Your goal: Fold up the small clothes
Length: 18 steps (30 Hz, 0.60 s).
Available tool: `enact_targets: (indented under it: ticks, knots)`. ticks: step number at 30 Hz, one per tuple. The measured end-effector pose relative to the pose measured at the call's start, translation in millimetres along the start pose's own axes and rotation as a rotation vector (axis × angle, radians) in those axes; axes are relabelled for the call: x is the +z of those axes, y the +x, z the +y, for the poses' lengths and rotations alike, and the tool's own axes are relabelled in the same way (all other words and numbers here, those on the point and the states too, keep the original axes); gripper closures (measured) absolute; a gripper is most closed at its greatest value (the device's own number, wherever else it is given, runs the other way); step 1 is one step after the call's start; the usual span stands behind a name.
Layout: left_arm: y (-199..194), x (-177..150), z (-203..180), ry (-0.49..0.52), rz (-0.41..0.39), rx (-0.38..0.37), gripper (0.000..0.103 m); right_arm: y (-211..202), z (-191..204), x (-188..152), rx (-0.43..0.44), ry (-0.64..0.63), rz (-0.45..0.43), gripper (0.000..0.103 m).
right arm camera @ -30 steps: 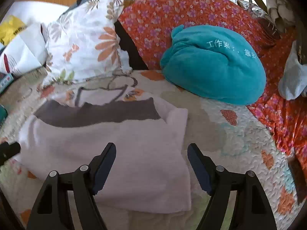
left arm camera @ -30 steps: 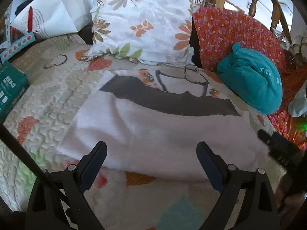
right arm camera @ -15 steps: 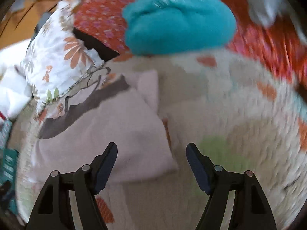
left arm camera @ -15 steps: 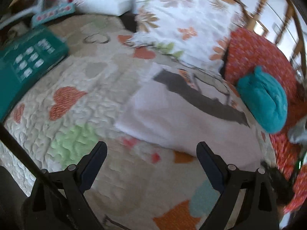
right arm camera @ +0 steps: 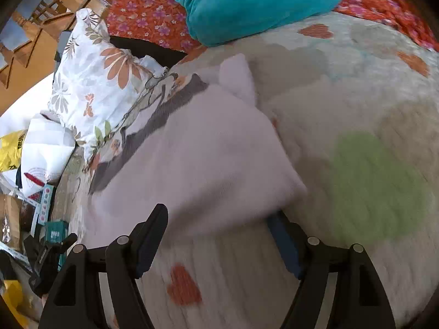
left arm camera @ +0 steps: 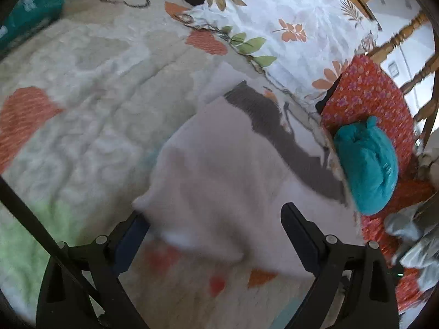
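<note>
Pale pink fleece garment with a dark grey band [left arm camera: 225,170] lies flat on the heart-patterned quilted bedspread [left arm camera: 82,87], near the floral pillow [left arm camera: 288,22] and teal plush cushion [left arm camera: 367,164]. Your left gripper [left arm camera: 215,224] and right gripper [right arm camera: 219,226] both have jaws wide open, holding nothing, each straddling a near corner of the hem. Get one finger under the edge at each corner and pinch all layers before lifting. A second ago both hung higher over the cloth's middle; they've since spread outward, rolled and dropped to the corners.
</note>
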<state>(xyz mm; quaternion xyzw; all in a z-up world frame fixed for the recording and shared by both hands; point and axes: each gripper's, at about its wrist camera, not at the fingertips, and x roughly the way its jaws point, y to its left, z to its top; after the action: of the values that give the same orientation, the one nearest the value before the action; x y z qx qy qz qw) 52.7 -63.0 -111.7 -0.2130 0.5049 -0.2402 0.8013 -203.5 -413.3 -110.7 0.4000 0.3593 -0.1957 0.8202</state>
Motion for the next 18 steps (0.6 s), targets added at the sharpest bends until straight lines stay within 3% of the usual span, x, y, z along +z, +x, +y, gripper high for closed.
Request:
enact_targets:
  ticks: [2, 3, 4, 5, 6, 11, 15, 18]
  knots:
    - [10.6, 10.1, -2.4, -0.024, -0.011, 0.006, 0.01, 19.2, 5.4, 17.3, -0.026, 0.001, -0.017, 0.027]
    - [16.1, 15.3, -5.0, -0.031, -0.015, 0.025, 0.017, 25.7, 5.7, 24.3, -0.043, 0.007, -0.022, 0.04]
    - [19.6, 18.8, -7.2, -0.032, -0.009, 0.057, 0.044, 32.7, 2.6, 33.5, -0.051, 0.027, -0.019, 0.05]
    - [22.5, 22.0, -9.6, -0.023, 0.0, 0.102, 0.064, 37.2, -0.5, 38.3, -0.037, 0.044, -0.003, 0.074]
    - [26.5, 25.9, -10.6, -0.011, 0.03, 0.125, 0.092, 42.0, -6.5, 45.4, 0.007, 0.087, 0.03, 0.081]
    - [-3.8, 21.8, -4.7, -0.047, 0.028, 0.102, 0.093, 22.1, -7.6, 49.3, 0.069, 0.079, 0.059, 0.09]
    - [-32.7, 6.0, -8.5, -0.038, 0.021, 0.078, 0.093, -2.5, -4.6, 35.8, 0.079, 0.042, 0.072, 0.091]
    - [-42.3, -9.9, -11.1, 0.001, 0.031, 0.112, 0.091, -16.6, -18.2, 15.0, 0.083, 0.053, 0.097, 0.09]
